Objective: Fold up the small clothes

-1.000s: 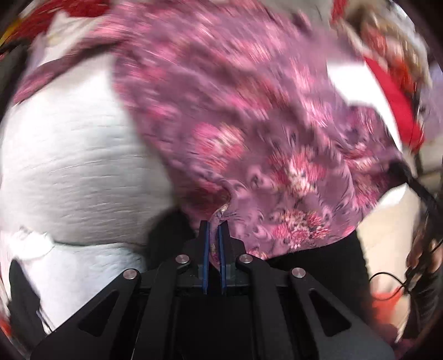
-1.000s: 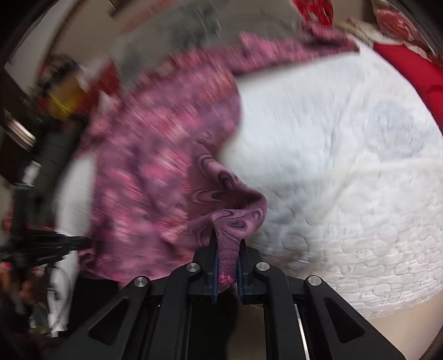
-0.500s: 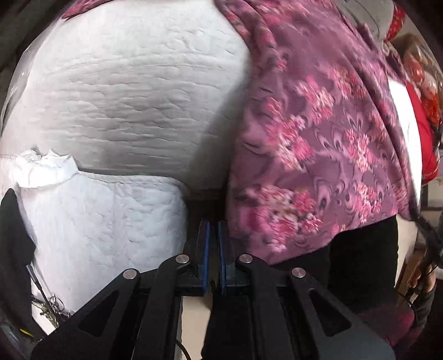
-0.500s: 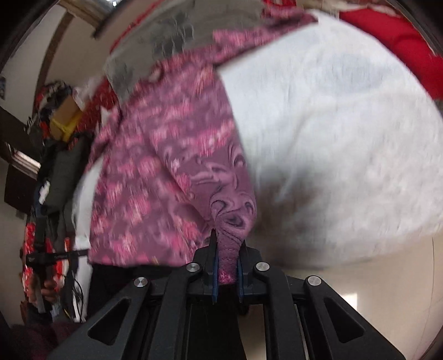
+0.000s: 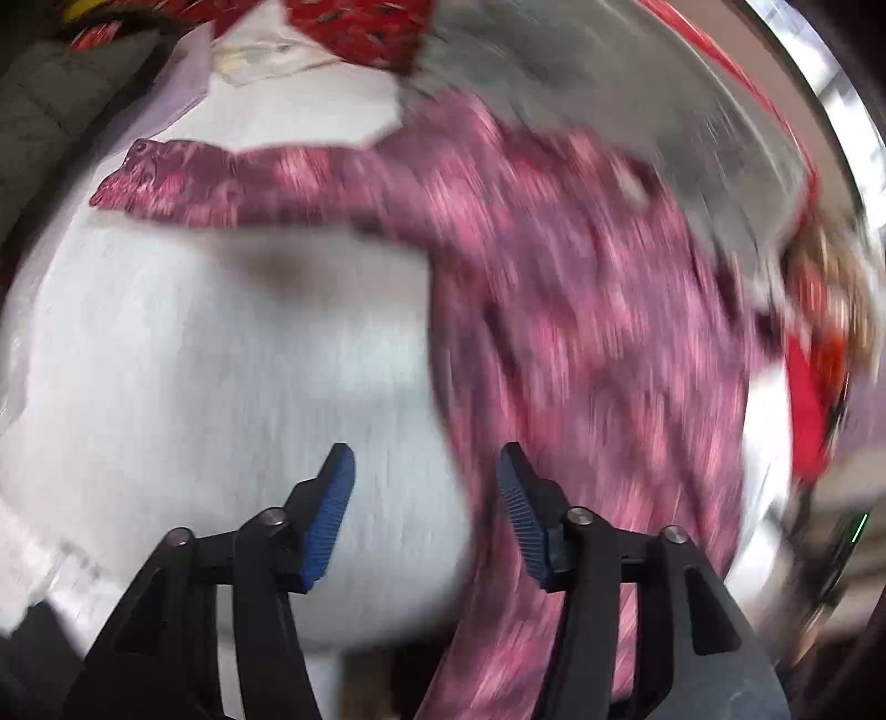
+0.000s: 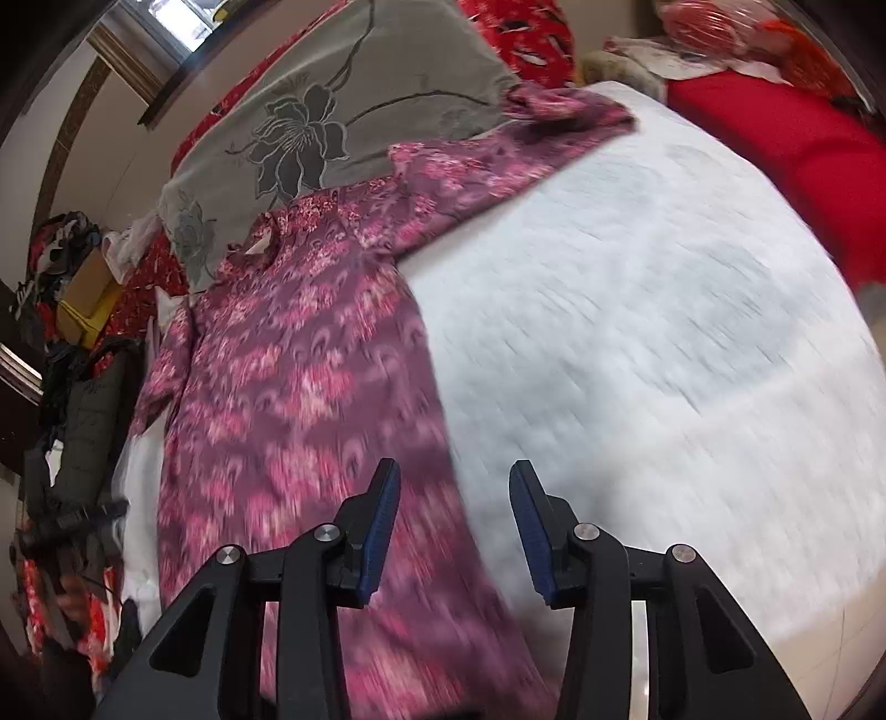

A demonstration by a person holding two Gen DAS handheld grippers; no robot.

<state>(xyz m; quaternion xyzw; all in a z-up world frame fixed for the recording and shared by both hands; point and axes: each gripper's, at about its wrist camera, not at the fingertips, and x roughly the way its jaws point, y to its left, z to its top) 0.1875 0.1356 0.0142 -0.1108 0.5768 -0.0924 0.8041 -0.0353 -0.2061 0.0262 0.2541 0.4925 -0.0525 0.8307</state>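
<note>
A purple garment with pink flowers (image 6: 310,387) lies spread lengthwise on the white quilted bed (image 6: 637,332), one sleeve (image 6: 531,133) stretched toward the far end. In the left wrist view the garment (image 5: 581,332) fills the right side, its other sleeve (image 5: 183,183) reaching left, and its hem hangs over the bed's near edge. My left gripper (image 5: 423,515) is open and empty, just left of the garment's edge. My right gripper (image 6: 454,531) is open and empty, over the garment's right edge near the hem.
A grey pillow with a dark flower print (image 6: 343,111) lies at the head of the bed. Red bedding (image 6: 786,149) sits at the right. Red patterned cloth (image 5: 360,22) lies beyond the sleeve. Clutter, boxes and dark clothing (image 6: 83,354) stand left of the bed.
Both grippers have opened and let go of the garment's hem. The garment now lies flat on the bed instead of hanging from the grippers.
</note>
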